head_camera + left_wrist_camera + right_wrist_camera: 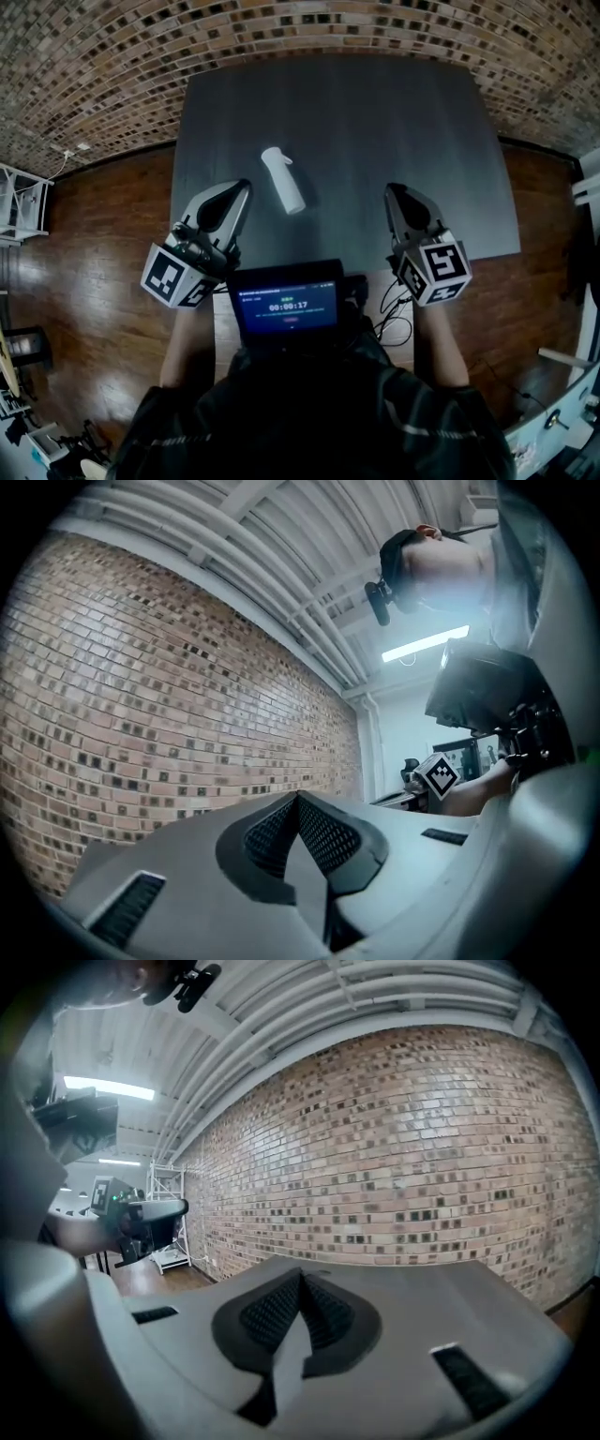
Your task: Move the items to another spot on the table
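Plainly, both pairs of jaws are pressed together with nothing between them. The left gripper [298, 799] shows its ribbed pads meeting in a single seam, and the right gripper [300, 1279] shows the same. From the head view, the left gripper [241, 191] sits at the desk's near left corner and the right gripper [393, 195] towards its near right side, both pointing away from the person. The white bottle [283, 180] lies on its side on the dark desk [422, 122], between the two grippers, nearer the left one and touching neither. A small screen [286, 305] sits at the person's chest, with wooden floor [103, 216] and a brick wall [94, 56] around the desk.
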The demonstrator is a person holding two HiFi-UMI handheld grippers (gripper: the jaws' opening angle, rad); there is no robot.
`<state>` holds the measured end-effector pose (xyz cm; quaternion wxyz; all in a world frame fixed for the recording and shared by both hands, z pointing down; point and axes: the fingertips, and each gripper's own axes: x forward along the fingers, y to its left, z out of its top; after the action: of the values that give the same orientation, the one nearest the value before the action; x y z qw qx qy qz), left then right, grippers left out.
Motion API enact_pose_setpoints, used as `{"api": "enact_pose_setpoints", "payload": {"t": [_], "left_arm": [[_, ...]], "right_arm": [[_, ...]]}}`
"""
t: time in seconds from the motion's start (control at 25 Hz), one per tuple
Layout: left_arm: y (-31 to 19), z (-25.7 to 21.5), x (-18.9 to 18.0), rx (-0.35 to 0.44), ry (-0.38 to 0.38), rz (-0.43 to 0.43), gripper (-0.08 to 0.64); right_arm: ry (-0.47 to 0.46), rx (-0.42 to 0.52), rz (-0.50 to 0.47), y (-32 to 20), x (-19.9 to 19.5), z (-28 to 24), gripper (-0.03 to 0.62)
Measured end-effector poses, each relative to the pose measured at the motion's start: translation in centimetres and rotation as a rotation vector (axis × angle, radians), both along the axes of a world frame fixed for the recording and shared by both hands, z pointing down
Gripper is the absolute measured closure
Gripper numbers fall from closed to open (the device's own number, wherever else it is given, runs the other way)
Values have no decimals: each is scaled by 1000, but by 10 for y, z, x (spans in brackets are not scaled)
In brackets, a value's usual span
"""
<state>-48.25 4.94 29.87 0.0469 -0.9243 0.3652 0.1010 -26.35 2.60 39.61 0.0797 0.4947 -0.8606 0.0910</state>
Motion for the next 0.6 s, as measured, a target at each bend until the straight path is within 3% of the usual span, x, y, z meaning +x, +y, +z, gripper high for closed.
{"api": "enact_pose_setpoints", "payload": {"t": [0.24,0.48,0.6], "left_arm": [[7,-3,-5,12,8,-19,566],[11,5,5,11,8,-10,566],[17,1,-7,12,13,-3,566]], "right_arm": [[-6,14,-27,4,-12,-6,591],[-15,41,-2,1,-2,-4,591],[-14,42,23,6,-7,-11,591]]}}
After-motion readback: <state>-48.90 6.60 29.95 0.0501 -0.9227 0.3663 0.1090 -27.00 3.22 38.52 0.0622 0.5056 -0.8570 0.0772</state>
